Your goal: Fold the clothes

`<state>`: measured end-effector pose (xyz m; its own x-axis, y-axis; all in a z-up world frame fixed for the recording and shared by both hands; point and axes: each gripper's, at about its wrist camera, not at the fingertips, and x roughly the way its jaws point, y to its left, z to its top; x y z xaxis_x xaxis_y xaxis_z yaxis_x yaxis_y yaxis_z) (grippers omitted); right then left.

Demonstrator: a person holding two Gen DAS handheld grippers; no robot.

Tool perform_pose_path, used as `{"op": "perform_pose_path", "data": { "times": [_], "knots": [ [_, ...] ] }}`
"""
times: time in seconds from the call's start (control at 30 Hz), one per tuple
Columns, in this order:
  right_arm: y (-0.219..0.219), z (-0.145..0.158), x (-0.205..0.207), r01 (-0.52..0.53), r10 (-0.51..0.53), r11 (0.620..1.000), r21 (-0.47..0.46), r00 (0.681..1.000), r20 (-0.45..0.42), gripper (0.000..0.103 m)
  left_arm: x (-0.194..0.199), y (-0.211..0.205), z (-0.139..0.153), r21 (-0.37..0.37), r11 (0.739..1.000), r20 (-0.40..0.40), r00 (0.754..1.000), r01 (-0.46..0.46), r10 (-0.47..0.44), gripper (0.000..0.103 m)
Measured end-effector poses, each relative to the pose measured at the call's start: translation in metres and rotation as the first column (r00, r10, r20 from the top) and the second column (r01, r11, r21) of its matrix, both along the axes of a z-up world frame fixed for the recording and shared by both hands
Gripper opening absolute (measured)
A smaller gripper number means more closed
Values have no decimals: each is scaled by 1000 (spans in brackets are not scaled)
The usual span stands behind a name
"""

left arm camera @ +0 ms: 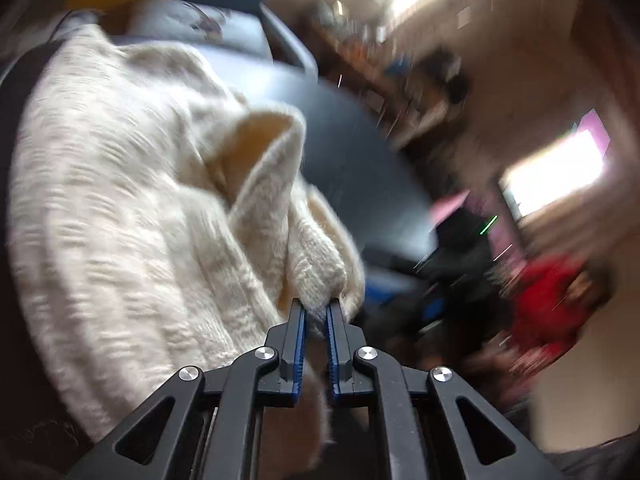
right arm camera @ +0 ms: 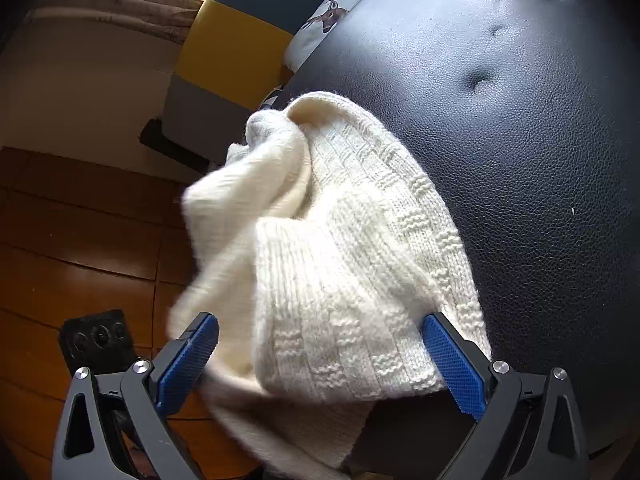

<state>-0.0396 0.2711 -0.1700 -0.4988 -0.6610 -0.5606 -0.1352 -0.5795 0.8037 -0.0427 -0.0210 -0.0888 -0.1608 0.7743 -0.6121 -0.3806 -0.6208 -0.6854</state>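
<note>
- Left wrist view: we have the left gripper pinched tight on a bunched edge of the cream knit sweater; wool fills the narrow gap between the blue pads.
- Left wrist view: the pinch sits on a thick rolled hem or cuff (we cannot tell which), probably because a doubled edge gives a surer hold than a single knit layer.
- Left wrist view: the rest of the sweater spreads away to the left over the dark seat. The frame is smeared, so we judge the gripper is moving, most likely carrying this edge across for a fold.
- Left wrist view: the room behind is too blurred to read; a red shape shows at the right.
- Right wrist view: our right gripper stands wide apart, its pads straddling the near end of the sweater without clamping it.
- Right wrist view: the sweater lies at the edge of the black leather seat, one blurred flap hanging out over the wooden floor.
- Right wrist view: we judge the spread stance is a readied grasp on the near hem, to anchor it while the other side folds.
- Right wrist view: a striped cushion rests at the far end, well apart from the work.
</note>
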Motion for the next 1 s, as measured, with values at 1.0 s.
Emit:
{"op": "perform_pose_path", "data": {
  "times": [1.0],
  "knots": [
    [-46, 15, -1, -87, 94, 923, 375, 996, 0, 103, -16, -168, -53, 77, 923, 350, 877, -377, 329, 38]
  ]
}}
